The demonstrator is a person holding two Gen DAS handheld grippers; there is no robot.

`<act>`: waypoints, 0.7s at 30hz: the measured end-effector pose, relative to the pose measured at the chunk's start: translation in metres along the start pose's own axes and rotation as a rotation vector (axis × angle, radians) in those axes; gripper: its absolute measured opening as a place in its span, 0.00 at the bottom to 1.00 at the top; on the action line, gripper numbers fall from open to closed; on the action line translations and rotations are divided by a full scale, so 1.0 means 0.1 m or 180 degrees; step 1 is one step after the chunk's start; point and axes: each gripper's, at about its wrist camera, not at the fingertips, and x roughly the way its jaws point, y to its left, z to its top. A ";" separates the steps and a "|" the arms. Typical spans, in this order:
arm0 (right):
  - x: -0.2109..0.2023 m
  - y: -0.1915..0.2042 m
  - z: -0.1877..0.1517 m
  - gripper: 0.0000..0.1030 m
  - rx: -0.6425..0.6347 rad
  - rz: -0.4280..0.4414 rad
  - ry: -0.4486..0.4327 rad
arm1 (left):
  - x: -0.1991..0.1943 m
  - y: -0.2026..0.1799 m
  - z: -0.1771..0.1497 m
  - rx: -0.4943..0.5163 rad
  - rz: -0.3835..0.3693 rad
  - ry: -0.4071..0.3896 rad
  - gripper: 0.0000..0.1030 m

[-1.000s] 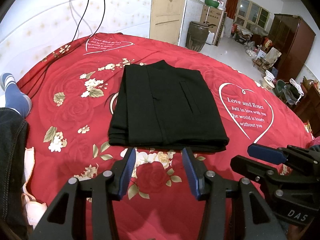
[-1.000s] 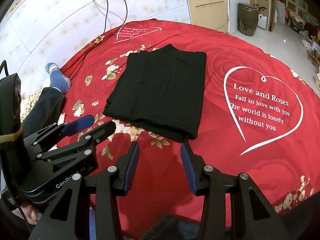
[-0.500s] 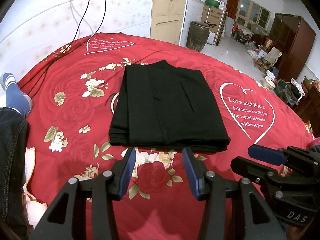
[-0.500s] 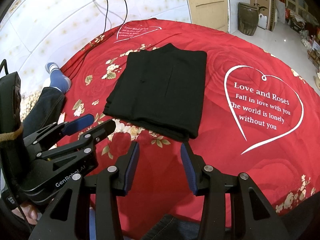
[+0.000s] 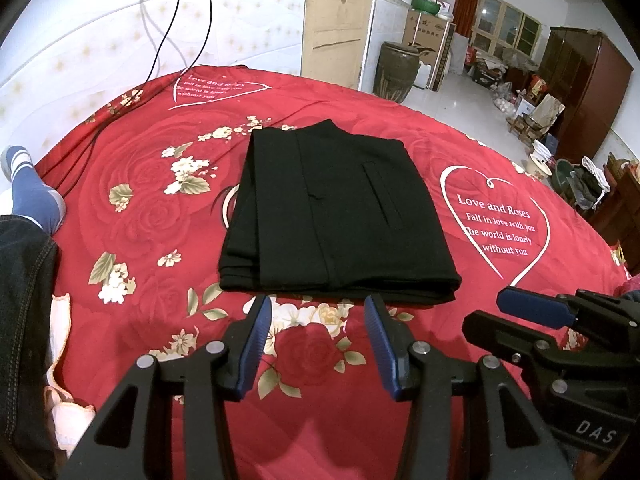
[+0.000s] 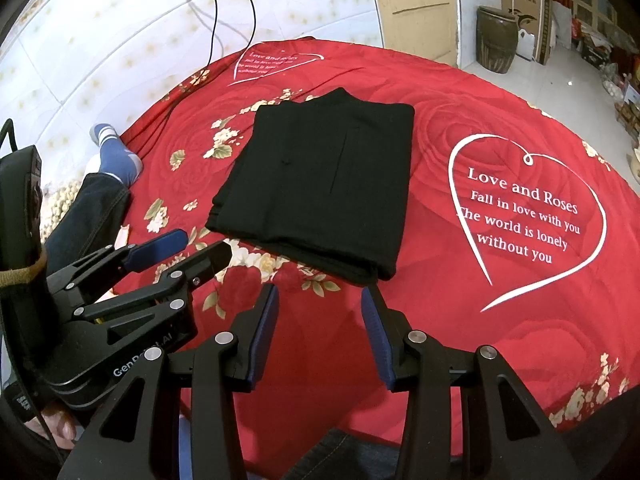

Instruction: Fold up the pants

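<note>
One work surface: red bedspread (image 5: 132, 216) printed with roses, white blossom sprays and white heart outlines holding script; it fills most of both views.

Task item: black pants (image 5: 332, 216), folded into a compact rectangle with stacked layers showing at the near-left corner, lying flat at the middle of the bedspread, between a blossom spray on the left and the "Love and Roses" heart (image 5: 496, 224) on the right. Bare red cloth lies on all four sides of the bundle.

Tools: left gripper (image 5: 318, 340), fingers spread apart, holding nothing, poised just short of the bundle's near edge. Right gripper (image 6: 320, 326), likewise spread and empty, near the bundle's near-right corner. The two sit close beside each other, apart from the cloth.

Surroundings: white quilted wall panel (image 5: 80, 48) behind the bed with black cables (image 5: 176, 20) hanging down onto the spread; cardboard sheet (image 5: 336, 24); dark ceramic jar (image 5: 396, 72) on a pale tiled floor; brown wardrobe (image 5: 584, 92) at far right. Person's denim leg and blue sock (image 5: 34, 196) at the left edge.
</note>
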 end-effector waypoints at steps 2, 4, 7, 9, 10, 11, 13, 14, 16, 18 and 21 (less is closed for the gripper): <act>0.00 0.01 0.00 0.42 -0.0002 0.0000 -0.0001 | 0.00 0.01 0.00 0.0001 0.0000 0.0004 0.49; 0.00 0.00 0.00 0.42 0.0000 0.0004 0.0007 | 0.00 0.00 0.00 0.0001 -0.0002 0.0005 0.49; 0.01 -0.01 0.00 0.42 -0.0012 0.0002 0.0013 | 0.00 0.00 0.00 0.0004 0.0004 0.0008 0.49; 0.01 -0.02 0.01 0.42 -0.0022 0.0004 0.0010 | 0.00 0.00 0.00 0.0004 0.0004 0.0009 0.49; 0.01 -0.01 0.01 0.42 -0.0022 0.0006 0.0006 | 0.00 -0.01 0.00 0.0006 0.0004 0.0012 0.49; 0.00 -0.01 0.01 0.42 -0.0024 0.0004 0.0003 | 0.01 -0.01 0.00 0.0009 0.0003 0.0012 0.49; 0.00 -0.02 0.01 0.42 -0.0016 0.0008 0.0002 | 0.01 -0.02 -0.01 0.0014 0.0007 0.0012 0.49; 0.01 -0.02 0.01 0.42 -0.0011 0.0010 0.0006 | 0.01 -0.02 -0.01 0.0016 0.0008 0.0012 0.49; 0.02 -0.02 0.00 0.42 -0.0011 0.0005 0.0017 | 0.01 -0.02 -0.01 0.0014 0.0007 0.0014 0.49; 0.02 -0.02 0.00 0.42 -0.0013 0.0008 0.0028 | 0.01 -0.02 -0.01 0.0013 0.0009 0.0010 0.49; 0.02 -0.01 0.00 0.42 -0.0021 0.0009 0.0025 | 0.01 -0.03 -0.02 0.0019 0.0007 0.0007 0.49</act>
